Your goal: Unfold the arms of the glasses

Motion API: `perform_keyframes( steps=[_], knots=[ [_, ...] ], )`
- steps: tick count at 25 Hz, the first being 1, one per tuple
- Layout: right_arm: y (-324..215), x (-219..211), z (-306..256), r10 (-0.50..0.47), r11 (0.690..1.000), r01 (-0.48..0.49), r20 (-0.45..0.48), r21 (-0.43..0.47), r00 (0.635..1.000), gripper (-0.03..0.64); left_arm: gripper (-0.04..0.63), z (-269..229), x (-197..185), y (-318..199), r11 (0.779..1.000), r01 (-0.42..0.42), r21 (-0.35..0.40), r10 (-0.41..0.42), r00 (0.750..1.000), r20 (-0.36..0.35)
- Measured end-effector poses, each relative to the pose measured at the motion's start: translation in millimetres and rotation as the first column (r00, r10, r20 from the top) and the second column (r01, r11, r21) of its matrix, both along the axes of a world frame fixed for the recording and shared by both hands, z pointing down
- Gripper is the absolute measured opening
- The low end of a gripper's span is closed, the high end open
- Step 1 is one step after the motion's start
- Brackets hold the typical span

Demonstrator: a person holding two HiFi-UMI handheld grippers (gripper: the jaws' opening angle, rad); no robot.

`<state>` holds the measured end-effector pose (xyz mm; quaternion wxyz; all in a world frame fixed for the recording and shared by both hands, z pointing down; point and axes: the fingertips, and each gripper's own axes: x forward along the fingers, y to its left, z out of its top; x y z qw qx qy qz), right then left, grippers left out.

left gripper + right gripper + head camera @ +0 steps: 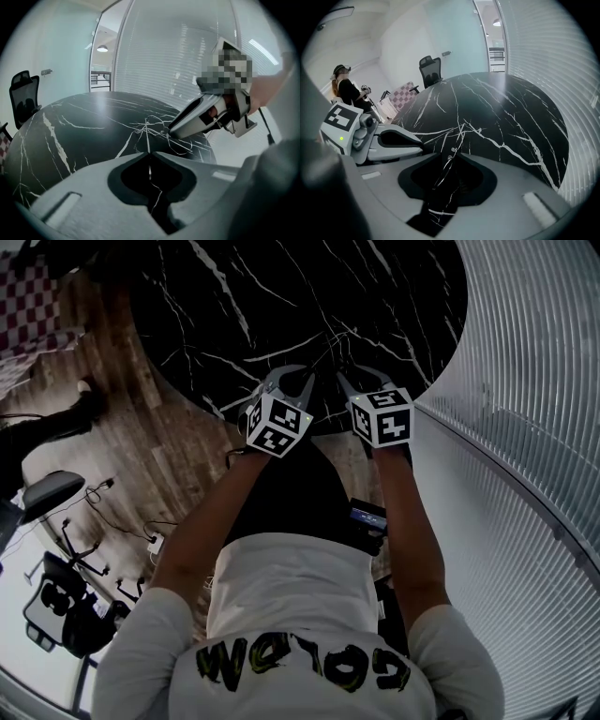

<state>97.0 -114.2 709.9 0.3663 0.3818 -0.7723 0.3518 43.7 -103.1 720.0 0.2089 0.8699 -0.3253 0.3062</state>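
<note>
The thin wire glasses [154, 126] hang just above the near edge of the round black marble table [70, 122], between my two grippers. My left gripper [149, 152] has its jaws drawn together on a thin wire arm that rises from the tips. My right gripper [451, 157] grips the glasses [450, 151] near the nose pads, its jaws a narrow slit apart. In the head view the left gripper [302, 371] and the right gripper [349, 376] sit close side by side, tips toward the glasses [327, 360], which are hard to tell from the marble veins.
A ribbed glass wall [525, 381] curves along the right of the table [234, 296]. A black office chair [430, 69] stands beyond the far edge, with a checkered seat [401, 96] beside it. A person [347, 91] sits at the back left. Wooden floor [141, 427] lies to the left.
</note>
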Motion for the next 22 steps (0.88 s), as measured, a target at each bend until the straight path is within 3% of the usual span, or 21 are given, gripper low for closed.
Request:
perform_keyframes(
  steps=[22],
  knots=[
    [1.0, -1.4, 0.6, -0.032, 0.999, 0.032, -0.031, 0.009, 0.999, 0.083, 0.020, 3.5, -38.4, -33.3, 0.998, -0.005, 0.067, -0.001, 0.996, 0.089]
  ],
)
